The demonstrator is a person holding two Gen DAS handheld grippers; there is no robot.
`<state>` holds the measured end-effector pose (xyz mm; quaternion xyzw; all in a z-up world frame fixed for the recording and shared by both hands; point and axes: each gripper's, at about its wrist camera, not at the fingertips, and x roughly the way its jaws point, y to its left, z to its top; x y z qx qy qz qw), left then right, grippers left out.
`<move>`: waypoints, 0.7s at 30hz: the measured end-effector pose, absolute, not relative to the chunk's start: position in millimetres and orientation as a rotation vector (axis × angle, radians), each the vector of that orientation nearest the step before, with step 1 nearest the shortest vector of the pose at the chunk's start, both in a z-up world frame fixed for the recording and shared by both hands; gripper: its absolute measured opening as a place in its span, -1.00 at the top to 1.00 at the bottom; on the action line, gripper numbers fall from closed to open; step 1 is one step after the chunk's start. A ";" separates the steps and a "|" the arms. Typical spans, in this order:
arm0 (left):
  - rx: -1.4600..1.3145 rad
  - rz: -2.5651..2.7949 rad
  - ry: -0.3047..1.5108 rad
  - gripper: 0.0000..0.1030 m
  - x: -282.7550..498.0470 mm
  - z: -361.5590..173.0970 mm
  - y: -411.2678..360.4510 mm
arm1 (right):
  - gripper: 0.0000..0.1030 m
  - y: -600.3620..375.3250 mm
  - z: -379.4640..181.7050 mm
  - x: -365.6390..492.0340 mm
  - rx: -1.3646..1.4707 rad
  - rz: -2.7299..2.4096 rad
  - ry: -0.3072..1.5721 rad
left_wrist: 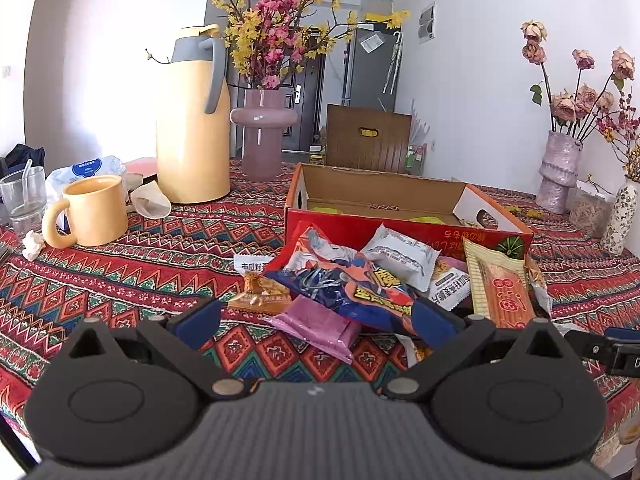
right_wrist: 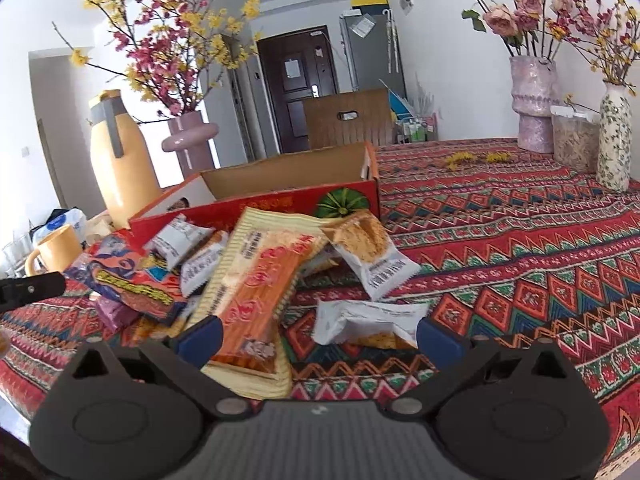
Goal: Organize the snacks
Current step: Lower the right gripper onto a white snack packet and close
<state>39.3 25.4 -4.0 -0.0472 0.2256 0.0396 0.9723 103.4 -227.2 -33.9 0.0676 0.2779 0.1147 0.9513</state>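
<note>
Snack pile (left_wrist: 360,280) just ahead of both wide-open tongs, by box (left_wrist: 400,200).

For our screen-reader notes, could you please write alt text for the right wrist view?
The open right claw hovers low over a heap of snack packets on a patterned tablecloth, just in front of an open red cardboard box. Behind stand a yellow thermos jug and vases of flowers.

Snack pile (left_wrist: 380,280) on the tabletop, heaped against the front wall of an open red carton (left_wrist: 408,232) — blue-and-orange bag (left_wrist: 344,280) on top, pink packet (left_wrist: 320,324) beneath, long cream-and-orange pack (right_wrist: 256,292) leaning, white packets (right_wrist: 368,320) lying loose beside it.
</note>
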 end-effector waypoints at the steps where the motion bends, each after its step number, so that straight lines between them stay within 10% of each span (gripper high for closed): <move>1: -0.096 0.083 0.458 -1.00 39.9 -4.9 25.8 | -1.00 -229.0 -35.0 104.5 0.139 0.228 0.565; 13: -0.093 0.097 0.486 -1.00 49.5 -11.5 28.5 | -0.94 -239.9 -52.8 159.4 0.141 0.140 0.681; 21: -0.099 0.103 0.501 -1.00 54.3 -15.1 30.7 | -0.32 -238.8 -57.1 158.5 0.096 0.121 0.647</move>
